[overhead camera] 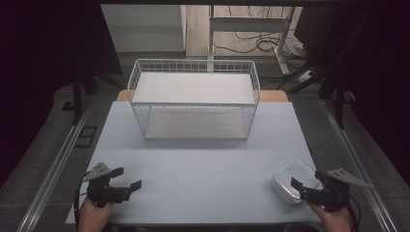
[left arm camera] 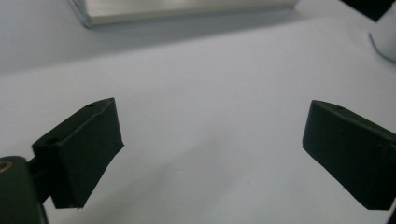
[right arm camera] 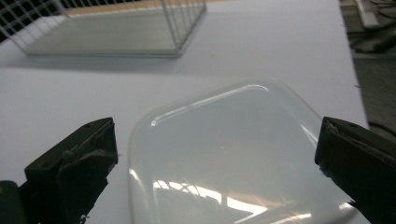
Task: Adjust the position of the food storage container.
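Looking down from the high view: pale grey table (overhead camera: 203,169) running from 6 to 12 o'clock, white wire basket (overhead camera: 193,99) sitting at 12 o'clock near the far edge, upright, flat pale panel lying in its bottom. Sitting at about 4 o'clock, close to the near right corner: a translucent white plastic lid (overhead camera: 291,180) with rounded corners, lying flat on the table. Holding the left gripper (overhead camera: 126,178) at about 8 o'clock in the left hand (overhead camera: 92,212), jaws spread wide, gripping nothing, pointing toward 2 o'clock over bare table. Holding the right gripper (overhead camera: 299,188) at about 4 o'clock in the right hand (overhead camera: 333,217), jaws also spread wide, pointing toward 10 o'clock, tips reaching the near right edge of the lid. Trailing a dark cable from each gripper; grey three-cornered plate sitting on top of each. Checking the left gripper view: left gripper (left arm camera: 212,149) gaping, bare table between the jaws, basket base showing at 12 o'clock, lid edge peeking in at 2 o'clock. Checking the right gripper view: right gripper (right arm camera: 217,163) straddling the lid (right arm camera: 224,158), one jaw on each side, not closing on it; touching or just clear, cannot tell. Basket (right arm camera: 116,23) sitting at 11 o'clock in that view, well apart from the lid.
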Motion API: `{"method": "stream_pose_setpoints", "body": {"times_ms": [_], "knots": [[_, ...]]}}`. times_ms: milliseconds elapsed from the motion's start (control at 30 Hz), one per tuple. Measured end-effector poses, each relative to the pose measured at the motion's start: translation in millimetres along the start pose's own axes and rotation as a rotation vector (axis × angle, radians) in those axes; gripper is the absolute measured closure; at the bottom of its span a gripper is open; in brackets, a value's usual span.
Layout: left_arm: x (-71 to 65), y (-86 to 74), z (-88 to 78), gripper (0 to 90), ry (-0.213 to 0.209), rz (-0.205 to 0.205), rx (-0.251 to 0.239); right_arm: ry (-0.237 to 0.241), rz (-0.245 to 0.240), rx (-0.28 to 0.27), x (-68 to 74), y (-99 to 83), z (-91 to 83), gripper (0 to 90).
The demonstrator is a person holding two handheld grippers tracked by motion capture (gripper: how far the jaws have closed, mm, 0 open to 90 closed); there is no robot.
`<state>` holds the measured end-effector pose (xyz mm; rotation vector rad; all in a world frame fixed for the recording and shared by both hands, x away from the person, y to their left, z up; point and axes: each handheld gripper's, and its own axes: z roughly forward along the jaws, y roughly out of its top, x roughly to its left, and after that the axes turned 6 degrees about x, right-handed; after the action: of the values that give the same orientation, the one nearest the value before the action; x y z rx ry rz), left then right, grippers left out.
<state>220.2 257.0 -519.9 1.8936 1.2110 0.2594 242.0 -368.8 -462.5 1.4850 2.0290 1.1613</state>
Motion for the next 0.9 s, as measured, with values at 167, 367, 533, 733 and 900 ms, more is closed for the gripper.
{"method": "stream_pose_setpoints", "body": {"times_ms": [167,367,533,733,900], "knots": [[-4.8,-0.9,1.0,2.9,0.07,0.055,-0.011,-0.009,-0.021,0.026,-2.0,-3.2,3.9,0.0],[-4.6,-2.6,-1.5,1.7,0.09,0.037,-0.075,-0.029,-0.04,0.037,-2.8,-1.2,3.2,1.7],[-6.0,-2.9,-0.3,2.0,0.112,0.061,-0.051,-0.025,-0.049,0.062,-3.9,1.6,2.1,4.7],[-7.8,-3.6,2.0,1.7,0.125,0.089,-0.041,-0.024,-0.085,0.054,-3.8,6.3,-1.8,32.3],[-9.3,-4.2,3.4,1.7,0.131,0.108,-0.039,-0.042,-0.102,0.066,-8.2,12.9,-4.5,57.1]]}}
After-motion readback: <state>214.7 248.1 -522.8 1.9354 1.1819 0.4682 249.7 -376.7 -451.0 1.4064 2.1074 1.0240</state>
